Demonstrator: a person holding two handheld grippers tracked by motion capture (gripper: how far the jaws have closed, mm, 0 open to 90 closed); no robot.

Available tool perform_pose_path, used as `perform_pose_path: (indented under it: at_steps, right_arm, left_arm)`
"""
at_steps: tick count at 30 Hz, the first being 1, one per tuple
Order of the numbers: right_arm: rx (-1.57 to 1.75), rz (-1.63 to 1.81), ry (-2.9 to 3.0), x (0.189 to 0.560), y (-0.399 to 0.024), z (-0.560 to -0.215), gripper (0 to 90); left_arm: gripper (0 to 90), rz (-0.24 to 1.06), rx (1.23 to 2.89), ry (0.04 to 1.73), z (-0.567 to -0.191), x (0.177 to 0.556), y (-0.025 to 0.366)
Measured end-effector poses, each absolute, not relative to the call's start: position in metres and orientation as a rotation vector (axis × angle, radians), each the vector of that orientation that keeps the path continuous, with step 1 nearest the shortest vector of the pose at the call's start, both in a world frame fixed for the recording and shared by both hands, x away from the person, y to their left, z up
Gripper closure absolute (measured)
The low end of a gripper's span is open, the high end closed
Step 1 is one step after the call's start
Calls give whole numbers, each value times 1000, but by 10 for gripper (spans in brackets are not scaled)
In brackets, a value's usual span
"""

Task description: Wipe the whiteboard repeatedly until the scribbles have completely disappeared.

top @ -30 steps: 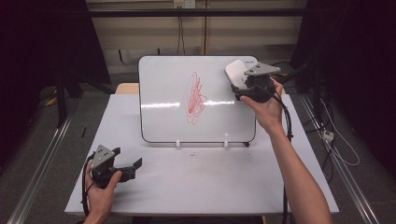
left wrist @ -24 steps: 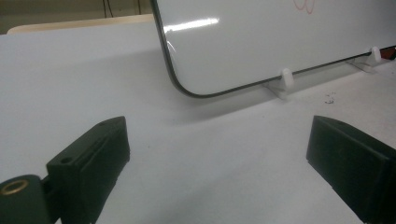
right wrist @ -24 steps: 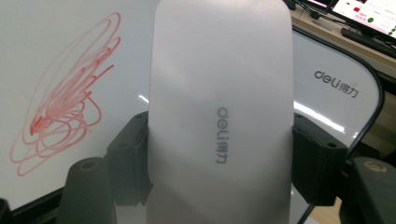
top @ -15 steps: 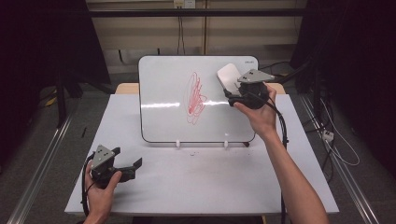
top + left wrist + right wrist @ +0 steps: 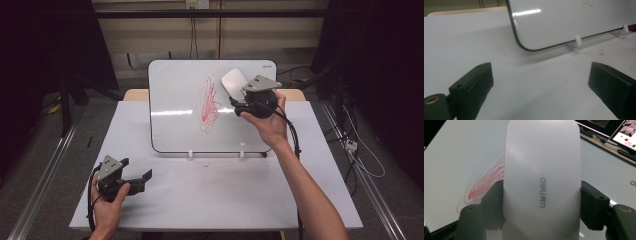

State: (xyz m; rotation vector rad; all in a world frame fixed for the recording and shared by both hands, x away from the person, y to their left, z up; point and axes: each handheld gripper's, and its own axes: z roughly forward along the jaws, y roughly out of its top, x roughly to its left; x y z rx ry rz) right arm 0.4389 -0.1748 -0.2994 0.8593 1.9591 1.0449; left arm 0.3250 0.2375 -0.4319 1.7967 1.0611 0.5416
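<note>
The right gripper's point(image 5: 541, 202) two black jaws are clamped on the flanks of a smooth white oblong plastic eraser point(image 5: 541, 170) with grey lettering, which stands up between them and faces the board. The left gripper point(image 5: 541, 82) rests low on the flat white table point(image 5: 225, 200) near its front left corner, its jaws spread wide with nothing between them.

Over the last second the right hand point(image 5: 267, 117) has carried the eraser leftward across the glossy white dry-erase board with rounded corners point(image 5: 175, 100), from beside the board's upper right edge to a spot just right of the red marker scribble point(image 5: 210, 105). The scribble looks whole in each picture, so the wiping proper has probably not begun. From the high view I cannot tell whether the eraser's pad already touches the board.

Judging from this, the approach is nearly over, and the next move likely needs the eraser pressed flat and swept leftward over the red loops.
</note>
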Motion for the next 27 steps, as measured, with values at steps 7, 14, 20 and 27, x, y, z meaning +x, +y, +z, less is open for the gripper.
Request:
perform_pose_path:
  at_steps: [7,14,20,27]
  right_arm:
    - [819,1031,1975,445,-156,-298,317]
    - [808,994,1972,455,-142,-297,317]
    - [799,982,1965,459,-135,-294,316]
    - [828,940,1961,471,-136,-297,317]
  left_arm:
    - [60,543,1794,1059,-431,325,238]
    - [60,540,1793,1052,-430,327,238]
    - [60,538,1791,1050,-430,327,238]
    - [60,545,1797,1048,-429,325,238]
